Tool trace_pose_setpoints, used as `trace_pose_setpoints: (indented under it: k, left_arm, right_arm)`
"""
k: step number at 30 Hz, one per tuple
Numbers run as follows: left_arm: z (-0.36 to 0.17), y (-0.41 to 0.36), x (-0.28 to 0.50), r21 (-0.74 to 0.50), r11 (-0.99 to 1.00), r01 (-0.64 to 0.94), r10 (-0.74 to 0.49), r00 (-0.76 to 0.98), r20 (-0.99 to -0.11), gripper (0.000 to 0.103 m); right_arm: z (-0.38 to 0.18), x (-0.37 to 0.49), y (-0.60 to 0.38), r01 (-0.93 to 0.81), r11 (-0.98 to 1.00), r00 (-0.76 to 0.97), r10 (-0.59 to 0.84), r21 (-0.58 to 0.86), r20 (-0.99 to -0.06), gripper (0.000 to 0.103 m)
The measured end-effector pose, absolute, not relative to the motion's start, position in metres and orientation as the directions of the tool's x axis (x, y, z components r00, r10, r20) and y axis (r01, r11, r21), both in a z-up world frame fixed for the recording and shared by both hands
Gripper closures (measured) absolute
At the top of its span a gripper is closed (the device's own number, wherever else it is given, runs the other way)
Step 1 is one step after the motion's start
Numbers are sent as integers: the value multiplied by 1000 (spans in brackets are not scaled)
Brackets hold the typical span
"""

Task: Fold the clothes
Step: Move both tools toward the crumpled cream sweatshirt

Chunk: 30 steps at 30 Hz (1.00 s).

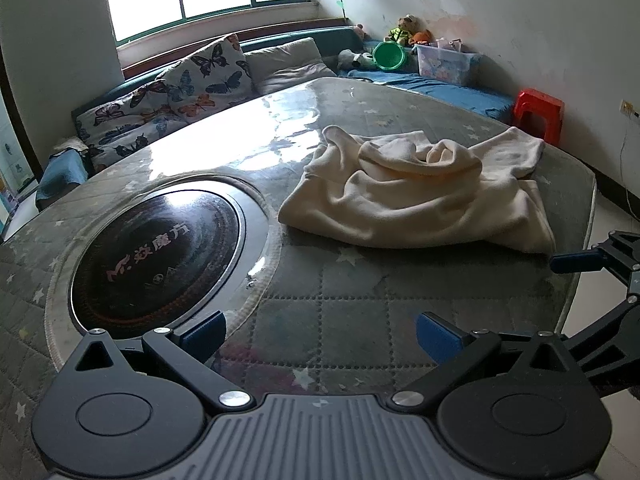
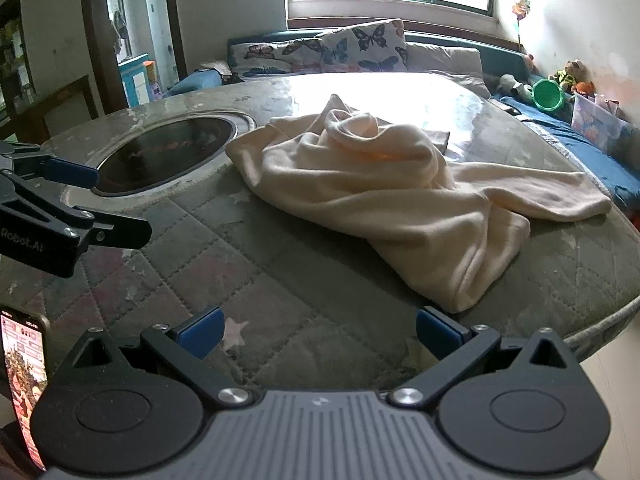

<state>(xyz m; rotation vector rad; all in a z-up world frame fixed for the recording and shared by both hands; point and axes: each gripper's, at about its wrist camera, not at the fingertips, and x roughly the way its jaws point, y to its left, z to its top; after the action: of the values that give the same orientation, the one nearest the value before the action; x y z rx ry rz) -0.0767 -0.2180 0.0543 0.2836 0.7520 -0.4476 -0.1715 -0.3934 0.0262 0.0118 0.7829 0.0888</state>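
Left wrist view: cream garment (image 1: 416, 196) crumpled on far worktop (image 1: 320, 288), left gripper (image 1: 320, 330) and right gripper (image 2: 320, 326) fingers apart, empty.

left tongs (image 1: 320, 334): spread wide, holding nothing | right tongs (image 2: 319, 330): spread wide, holding nothing

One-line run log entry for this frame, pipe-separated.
phase: pre-grasp | cream garment: crumpled, unfolded, on quilted table | left gripper: open, empty | right gripper: open, empty, near garment's front corner
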Motion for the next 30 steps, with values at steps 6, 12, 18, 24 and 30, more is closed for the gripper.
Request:
trace_pose_setpoints:
  k: [6,12,18,24,30]
  left_arm:
    - [51,-221,-76,90,864,496,-290,635,-717,0]
    - [49,-225,-76,87,858,506,-296,626,-721,0]
    - [48,-227,-74,92,855,511,-296,625,-722,0]
    - [47,-231,-73,97,847,523,-299,620,-725,0]
    - [45,-234,-69,101,843,528,-298,616,-729,0]
  right_arm:
    - [23,-170,-394,-68,997,695,73,36,-715,0]
    - [20,-168,-392,-72,997,691,58,11,-721,0]
    - [19,-167,-389,-75,997,687,46,-8,-725,0]
    - [19,-165,-388,-68,998,681,33,-18,-732,0]
    - [21,-164,-389,-66,998,678,34,-14,-735,0]
